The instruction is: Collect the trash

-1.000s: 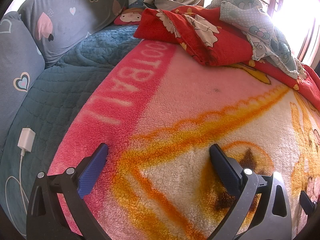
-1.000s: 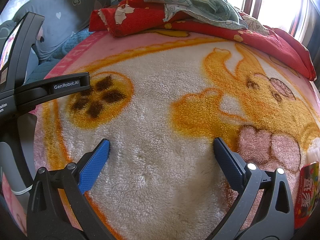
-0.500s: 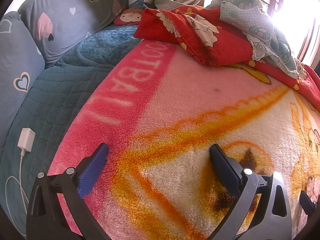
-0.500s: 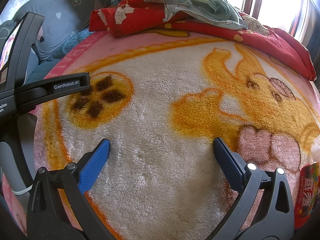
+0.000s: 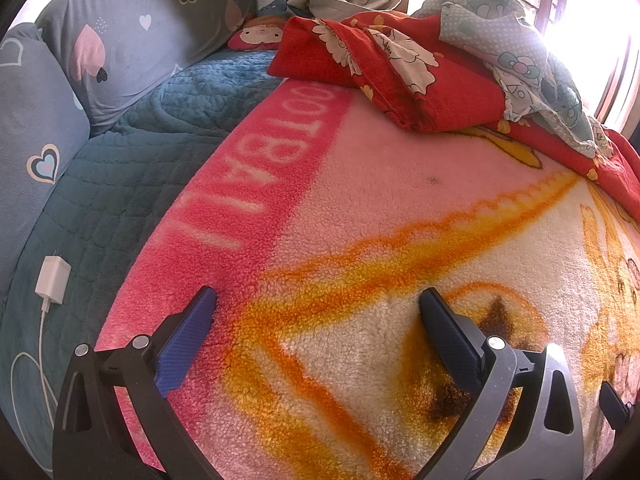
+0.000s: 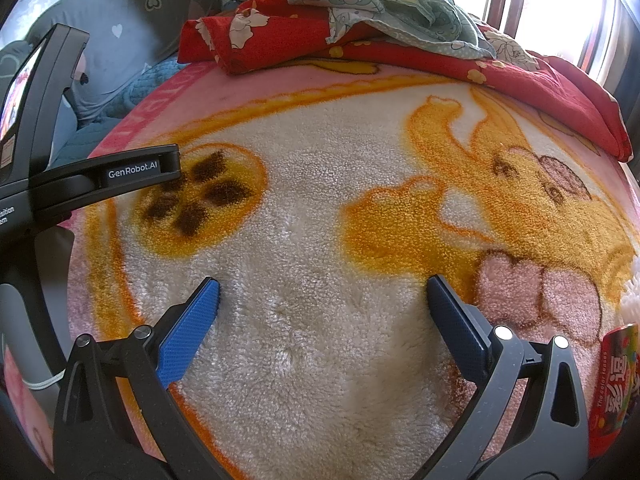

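A red candy wrapper lies on the fluffy cartoon blanket at the far right edge of the right wrist view, just right of my right gripper's right finger. My right gripper is open and empty, low over the white part of the blanket. My left gripper is open and empty over the pink and orange part of the blanket. The left gripper's body shows at the left of the right wrist view. No trash shows in the left wrist view.
A red floral quilt with a pale green cloth is piled at the far side. Grey heart pillows and a teal quilted cover lie left. A white charger with cable lies at the left edge. Bright windows are behind.
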Available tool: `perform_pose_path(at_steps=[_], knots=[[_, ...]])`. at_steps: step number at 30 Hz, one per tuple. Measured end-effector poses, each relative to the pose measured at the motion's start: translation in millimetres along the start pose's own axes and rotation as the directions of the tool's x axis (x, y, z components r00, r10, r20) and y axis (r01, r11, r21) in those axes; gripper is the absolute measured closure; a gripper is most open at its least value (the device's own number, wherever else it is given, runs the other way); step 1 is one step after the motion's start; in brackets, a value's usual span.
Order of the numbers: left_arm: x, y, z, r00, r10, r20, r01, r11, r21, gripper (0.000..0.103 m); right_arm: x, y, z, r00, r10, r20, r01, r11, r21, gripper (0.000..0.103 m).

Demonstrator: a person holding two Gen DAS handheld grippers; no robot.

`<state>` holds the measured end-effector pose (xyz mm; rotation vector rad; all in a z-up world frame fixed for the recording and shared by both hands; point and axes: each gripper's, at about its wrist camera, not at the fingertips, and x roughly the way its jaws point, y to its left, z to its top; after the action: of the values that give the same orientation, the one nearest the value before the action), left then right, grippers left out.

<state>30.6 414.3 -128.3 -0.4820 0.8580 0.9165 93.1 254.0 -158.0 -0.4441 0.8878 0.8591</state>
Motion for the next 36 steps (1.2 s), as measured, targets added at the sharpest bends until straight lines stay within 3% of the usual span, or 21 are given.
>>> perform_pose_path(at_steps=[13, 21, 26, 36], knots=[[2, 2, 1, 1.000, 0.001, 0.000, -0.001, 1.000, 0.000, 0.005, 1, 2, 1, 1.000, -0.010, -0.002, 0.010, 1.000, 0.002, 0.009], [2, 3, 1, 1.000, -0.002, 0.000, 0.002, 1.000, -0.002, 0.005, -7, -15, -5, 0.992, 0.124, 0.031, -0.125, 0.992, 0.031, 0.009], [3, 1, 1, 1.000, 0.001, 0.000, -0.001, 1.000, -0.002, 0.005, -2, 1, -3, 1.000, 0.031, 0.000, -0.031, 0.999, -0.039, 0.009], [3, 1, 0, 1.000, 0.000, 0.000, 0.000, 1.000, -0.002, 0.005, -2, -1, -4, 1.000, 0.027, 0.000, -0.027, 0.999, -0.039, 0.009]])
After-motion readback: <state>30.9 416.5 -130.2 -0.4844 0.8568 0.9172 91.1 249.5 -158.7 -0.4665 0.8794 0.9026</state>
